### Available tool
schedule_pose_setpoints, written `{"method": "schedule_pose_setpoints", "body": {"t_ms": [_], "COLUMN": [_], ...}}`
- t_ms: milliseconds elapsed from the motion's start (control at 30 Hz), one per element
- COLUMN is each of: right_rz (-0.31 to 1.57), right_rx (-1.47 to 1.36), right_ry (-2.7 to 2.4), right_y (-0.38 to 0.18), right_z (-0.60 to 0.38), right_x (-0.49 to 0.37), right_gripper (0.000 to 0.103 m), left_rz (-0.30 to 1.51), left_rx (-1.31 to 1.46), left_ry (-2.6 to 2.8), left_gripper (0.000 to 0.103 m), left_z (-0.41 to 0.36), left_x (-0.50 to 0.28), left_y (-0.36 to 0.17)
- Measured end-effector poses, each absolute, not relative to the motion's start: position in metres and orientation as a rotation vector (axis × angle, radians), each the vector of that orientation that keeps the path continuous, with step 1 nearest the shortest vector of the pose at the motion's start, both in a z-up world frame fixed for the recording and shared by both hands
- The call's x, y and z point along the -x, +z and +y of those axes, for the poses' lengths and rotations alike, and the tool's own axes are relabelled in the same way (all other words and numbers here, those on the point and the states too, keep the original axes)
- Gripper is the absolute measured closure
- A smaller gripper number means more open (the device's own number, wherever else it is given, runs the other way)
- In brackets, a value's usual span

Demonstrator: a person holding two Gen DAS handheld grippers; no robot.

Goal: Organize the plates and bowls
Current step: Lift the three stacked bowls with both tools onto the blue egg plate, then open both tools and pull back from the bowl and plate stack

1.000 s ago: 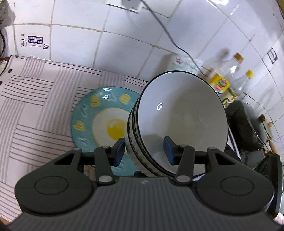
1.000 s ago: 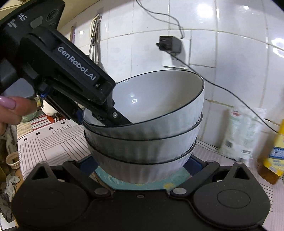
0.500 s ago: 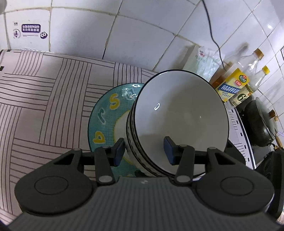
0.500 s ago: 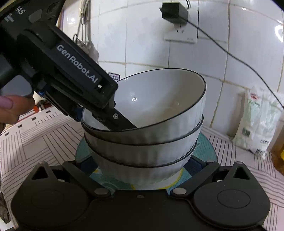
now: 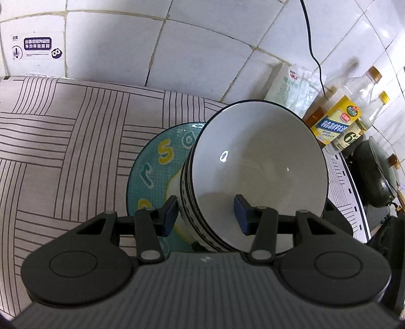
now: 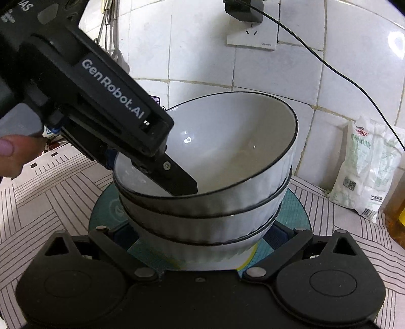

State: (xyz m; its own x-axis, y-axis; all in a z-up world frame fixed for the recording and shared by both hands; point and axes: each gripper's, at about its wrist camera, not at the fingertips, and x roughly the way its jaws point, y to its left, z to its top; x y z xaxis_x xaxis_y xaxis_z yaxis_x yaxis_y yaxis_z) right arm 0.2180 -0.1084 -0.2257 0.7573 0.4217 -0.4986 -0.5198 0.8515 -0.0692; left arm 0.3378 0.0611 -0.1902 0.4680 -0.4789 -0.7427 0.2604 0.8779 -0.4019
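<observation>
Bowls (image 6: pixel 207 202) (three, stacked) hide right claw's (image 6: pixel 200 243) tips; left claw (image 5: pixel 205 215) seemingly clamps their rims.

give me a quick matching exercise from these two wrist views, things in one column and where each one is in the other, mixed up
Things:
1. stack of white ribbed bowls with dark rims
2. teal round plate with yellow letters
3. white plastic bag with printed text
4. black plug adapter

Places:
A. in the white wall socket
B. under the bowls, on the striped cloth
C. against the tiled wall, beside the bottles
D. between the pads of the left tool

Pairs: 1-D, 2-B, 3-C, 4-A
</observation>
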Motion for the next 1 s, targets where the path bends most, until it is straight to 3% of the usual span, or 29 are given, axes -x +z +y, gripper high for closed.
{"method": "schedule_pose_setpoints", "body": {"t_ms": [533, 1000], "right_rz": [0.506, 0.559], "right_rx": [0.155, 0.107], "right_ry": [0.531, 0.393], "right_y": [-0.19, -0.14], "right_z": [-0.144, -0.171], "right_x": [-0.141, -0.109], "right_gripper": [0.001, 0.001], "left_rz": [0.861, 0.8], "left_rx": [0.334, 0.191], "left_ry": [-0.21, -0.207], "left_gripper": [0.045, 0.03], "left_z": [0.059, 0.063], "left_x": [-0.272, -0.195], "left_y": [-0.147, -0.091]}}
